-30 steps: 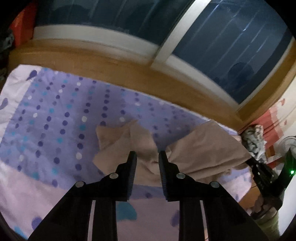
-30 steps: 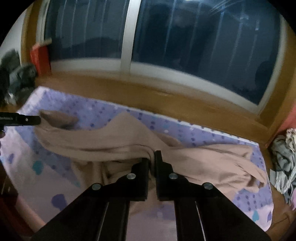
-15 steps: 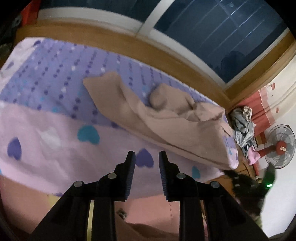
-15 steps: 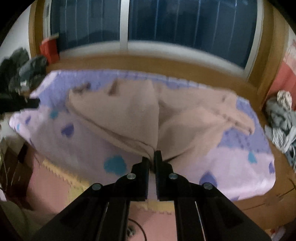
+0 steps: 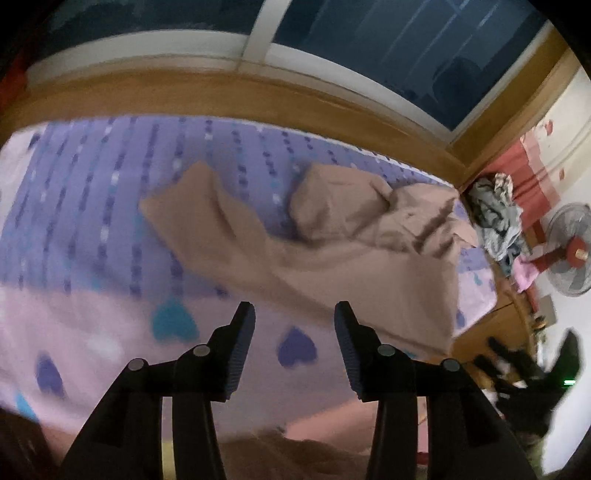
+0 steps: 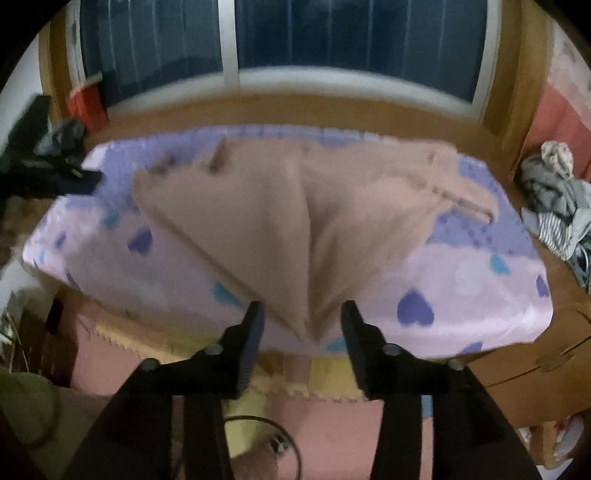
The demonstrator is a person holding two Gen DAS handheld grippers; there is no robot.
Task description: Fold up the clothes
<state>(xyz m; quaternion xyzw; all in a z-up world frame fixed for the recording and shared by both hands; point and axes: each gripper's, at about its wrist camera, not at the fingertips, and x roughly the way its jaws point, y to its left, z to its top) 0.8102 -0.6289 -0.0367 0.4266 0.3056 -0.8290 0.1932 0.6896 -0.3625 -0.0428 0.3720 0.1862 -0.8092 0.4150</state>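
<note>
Released, tan garment (image 6: 291, 225) lies between opening right tongs (image 6: 301, 317).

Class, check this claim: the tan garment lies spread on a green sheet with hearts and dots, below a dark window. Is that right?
One detail is wrong: the sheet is not green. It is pink and purple, with hearts and dots. The right wrist view shows it best. The tan garment does lie spread on it, below the dark window.
</note>
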